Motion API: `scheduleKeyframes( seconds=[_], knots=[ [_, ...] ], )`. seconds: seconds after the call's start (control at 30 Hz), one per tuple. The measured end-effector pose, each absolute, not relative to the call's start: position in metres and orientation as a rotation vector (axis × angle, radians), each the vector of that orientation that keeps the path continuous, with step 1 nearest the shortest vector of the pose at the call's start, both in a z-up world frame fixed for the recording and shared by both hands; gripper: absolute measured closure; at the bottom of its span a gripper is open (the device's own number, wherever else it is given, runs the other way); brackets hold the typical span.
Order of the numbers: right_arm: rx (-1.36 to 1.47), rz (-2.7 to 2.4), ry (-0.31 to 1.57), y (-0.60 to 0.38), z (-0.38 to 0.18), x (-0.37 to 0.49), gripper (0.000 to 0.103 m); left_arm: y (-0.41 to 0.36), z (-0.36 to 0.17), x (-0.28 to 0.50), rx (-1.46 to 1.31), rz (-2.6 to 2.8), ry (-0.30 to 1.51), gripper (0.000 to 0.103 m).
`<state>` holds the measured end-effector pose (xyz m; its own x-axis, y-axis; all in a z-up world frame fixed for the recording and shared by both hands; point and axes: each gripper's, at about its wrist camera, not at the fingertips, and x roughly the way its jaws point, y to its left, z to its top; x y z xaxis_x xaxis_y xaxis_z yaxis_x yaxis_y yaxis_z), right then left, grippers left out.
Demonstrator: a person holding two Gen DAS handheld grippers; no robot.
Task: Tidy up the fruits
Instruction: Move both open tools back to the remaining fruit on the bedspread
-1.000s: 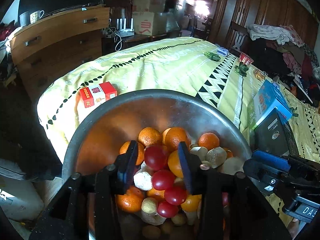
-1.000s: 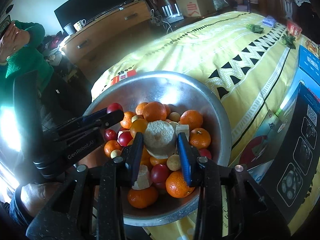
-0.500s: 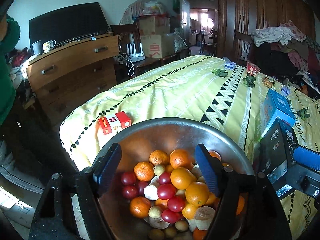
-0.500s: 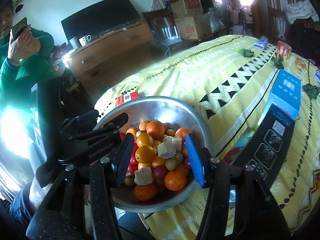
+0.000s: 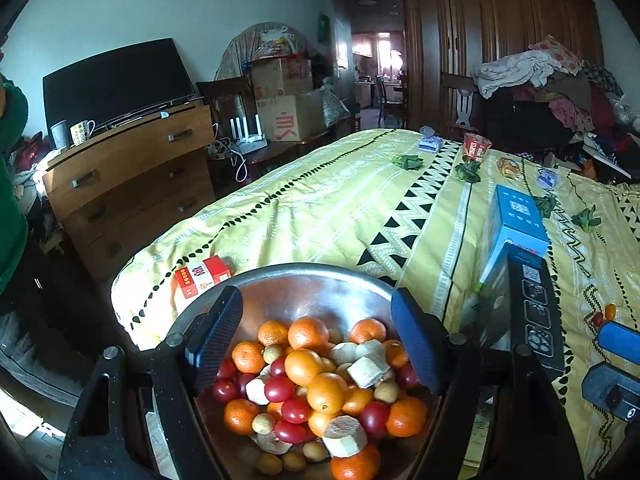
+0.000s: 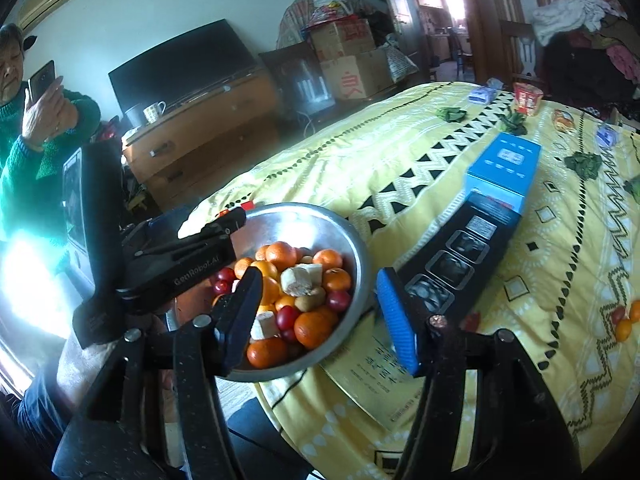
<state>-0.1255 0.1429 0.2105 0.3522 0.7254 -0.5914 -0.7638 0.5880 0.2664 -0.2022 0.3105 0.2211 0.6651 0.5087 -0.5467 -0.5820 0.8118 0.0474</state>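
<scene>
Low in the middle of the left wrist view sat the metal bowl [image 5: 320, 280], piled with oranges [image 5: 308, 332], small red tomatoes [image 5: 279, 389] and pale cut chunks [image 5: 362, 370], and the left gripper [image 5: 316, 336] had pulled up and away from it. A second before, its jaws were narrow around a red tomato down in the pile; now they stood wide with nothing between them, the fruit lying loose beneath. So that one was dropped, not taken!

Over in the right wrist view it was the same story. The right gripper [image 6: 320, 316] had just been opening, and the pale chunk it had been pinching lay back on the heap in the bowl, which sat at centre left of the frame. Its jaws were parted and empty, and it had backed off towards the lower edge.

Both hands free, then, and the bowl full. My read was that one placement had just finished and the next pick was due. Far right in both views, a few stray fruits [image 6: 626, 320] waited on the yellow bedspread [image 5: 320, 208], well apart from the bowl, likely targets.
</scene>
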Motion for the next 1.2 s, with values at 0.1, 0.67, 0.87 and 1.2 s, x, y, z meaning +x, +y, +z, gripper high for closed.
scheduleKeyframes(
  seconds=[0.1,0.67,0.87,1.2],
  knots=[
    [-0.033,0.92,0.742,0.114,0.204,-0.121,0.038,0.286,0.233,-0.2,-0.13,0.547,0.52,0.025],
    [0.117,0.461,0.893,-0.109,0.119,-0.034,0.045,0.063,0.206,-0.1,-0.046,-0.017,0.627,0.025],
    [0.062,0.401,0.932,-0.131,0.092,0.042,0.046,0.054,0.157,-0.047,-0.125,-0.091,0.771,0.025],
    [-0.003,0.404,0.987,-0.128,0.042,0.117,0.06,0.045,0.111,0.021,-0.198,-0.135,0.837,0.025]
  ],
)
